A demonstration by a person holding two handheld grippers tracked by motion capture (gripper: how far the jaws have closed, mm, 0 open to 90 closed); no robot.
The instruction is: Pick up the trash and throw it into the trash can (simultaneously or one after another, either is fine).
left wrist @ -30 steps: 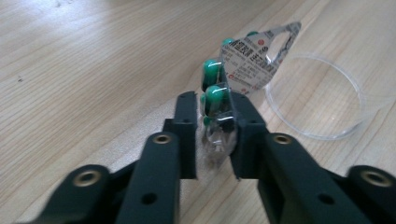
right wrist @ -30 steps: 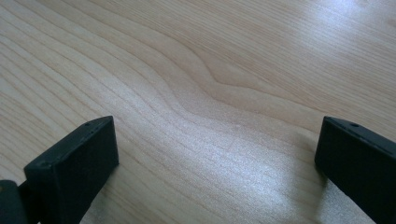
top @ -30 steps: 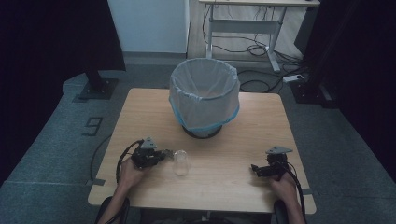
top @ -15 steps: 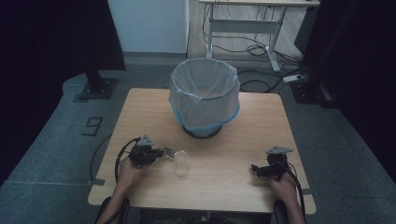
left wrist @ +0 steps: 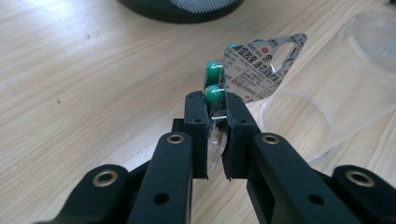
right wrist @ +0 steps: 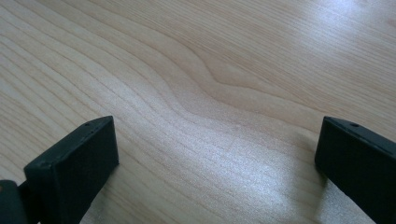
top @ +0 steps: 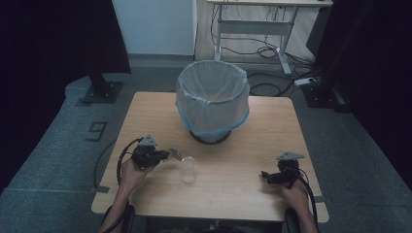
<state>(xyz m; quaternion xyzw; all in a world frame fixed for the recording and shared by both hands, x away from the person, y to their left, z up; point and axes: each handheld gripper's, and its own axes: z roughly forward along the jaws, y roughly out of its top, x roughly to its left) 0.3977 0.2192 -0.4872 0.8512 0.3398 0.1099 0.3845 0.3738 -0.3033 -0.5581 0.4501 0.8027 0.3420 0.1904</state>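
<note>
My left gripper (top: pixel 167 155) (left wrist: pixel 217 121) is shut on a blister pack (top: pixel 174 154) (left wrist: pixel 254 65) with green pills and a printed foil back, held just off the table at the front left. A clear plastic cup (top: pixel 188 169) (left wrist: pixel 327 107) lies right beside the pack. My right gripper (top: pixel 265 175) (right wrist: pixel 215 149) rests open near the front right, jaws wide apart over bare wood with nothing between them.
A bin with a white liner (top: pixel 212 99) stands at the middle back of the wooden table (top: pixel 272 126). A desk frame and cables (top: pixel 272 29) sit on the floor beyond.
My left gripper has shifted slightly away from me with the blister pack still in it. The cup and the right gripper have not moved.
</note>
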